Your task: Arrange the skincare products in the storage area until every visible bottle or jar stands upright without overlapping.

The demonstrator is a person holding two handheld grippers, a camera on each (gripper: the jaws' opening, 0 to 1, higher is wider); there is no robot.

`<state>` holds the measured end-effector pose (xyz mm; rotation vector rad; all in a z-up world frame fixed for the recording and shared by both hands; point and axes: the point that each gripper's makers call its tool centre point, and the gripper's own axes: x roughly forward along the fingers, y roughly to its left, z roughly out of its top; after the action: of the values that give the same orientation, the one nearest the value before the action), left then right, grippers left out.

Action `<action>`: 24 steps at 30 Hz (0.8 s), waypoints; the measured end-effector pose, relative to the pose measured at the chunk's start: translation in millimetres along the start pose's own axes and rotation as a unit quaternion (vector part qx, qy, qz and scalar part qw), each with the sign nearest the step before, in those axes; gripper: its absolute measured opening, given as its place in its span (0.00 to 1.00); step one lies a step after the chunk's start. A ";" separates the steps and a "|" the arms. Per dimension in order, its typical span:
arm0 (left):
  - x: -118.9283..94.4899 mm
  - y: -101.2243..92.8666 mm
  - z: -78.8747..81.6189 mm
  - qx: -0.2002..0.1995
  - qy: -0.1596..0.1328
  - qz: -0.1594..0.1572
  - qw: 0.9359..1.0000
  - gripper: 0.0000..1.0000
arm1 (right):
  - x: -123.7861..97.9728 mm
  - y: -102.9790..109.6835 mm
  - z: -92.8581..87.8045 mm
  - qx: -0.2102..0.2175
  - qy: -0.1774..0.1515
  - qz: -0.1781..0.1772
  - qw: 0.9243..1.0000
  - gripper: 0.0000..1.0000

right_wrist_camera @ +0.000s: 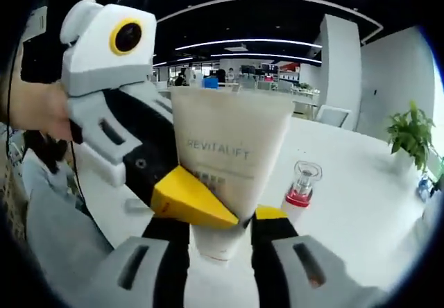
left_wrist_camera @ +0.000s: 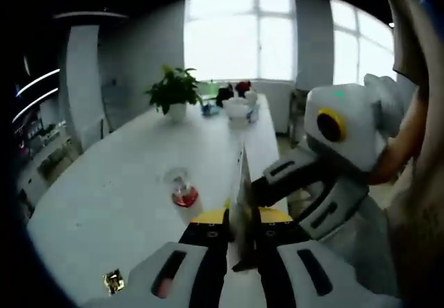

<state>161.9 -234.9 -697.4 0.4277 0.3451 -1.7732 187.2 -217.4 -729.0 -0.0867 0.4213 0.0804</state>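
Both grippers clamping tube (right_wrist_camera: 229,155), upright bottle (right_wrist_camera: 303,189) nearby

- Left gripper (left_wrist_camera: 241,235): pale grey shells on both jaws, each with a dark oblong slot; inner jaw faces black, yellow tips.
- Left gripper (right_wrist_camera: 198,204) seen from the right gripper view: white boxy head, grey jaw shells with dark slots, black inner link with a small round screw, yellow wedge tip.
- Right gripper (right_wrist_camera: 220,242): grey shells, dark slots, black inner faces, yellow tip.
- Right gripper (left_wrist_camera: 260,186) seen from the left gripper view: same white-and-grey build, black jaw.
- Thin black cable (right_wrist_camera: 10,121) beside the hand.
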 end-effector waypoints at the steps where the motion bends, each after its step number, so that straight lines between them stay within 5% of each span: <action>1: 2.2 1.6 -3.1 -0.002 0.003 -0.001 1.000 0.10 | 2.5 -1.1 -3.3 0.000 0.003 -0.001 1.000 0.33; 13: 27.5 15.0 -38.7 -0.004 0.035 -0.011 0.999 0.10 | 27.4 -9.3 -37.6 -0.022 0.038 -0.010 0.999 0.33; 24: 36.9 15.6 -51.7 0.021 0.059 -0.017 0.998 0.10 | 31.7 -12.2 -52.6 -0.015 0.038 -0.015 0.999 0.33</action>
<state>174.5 -247.1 -760.4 0.5603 0.4013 -1.7942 195.9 -232.9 -789.1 -0.1250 0.4940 0.0531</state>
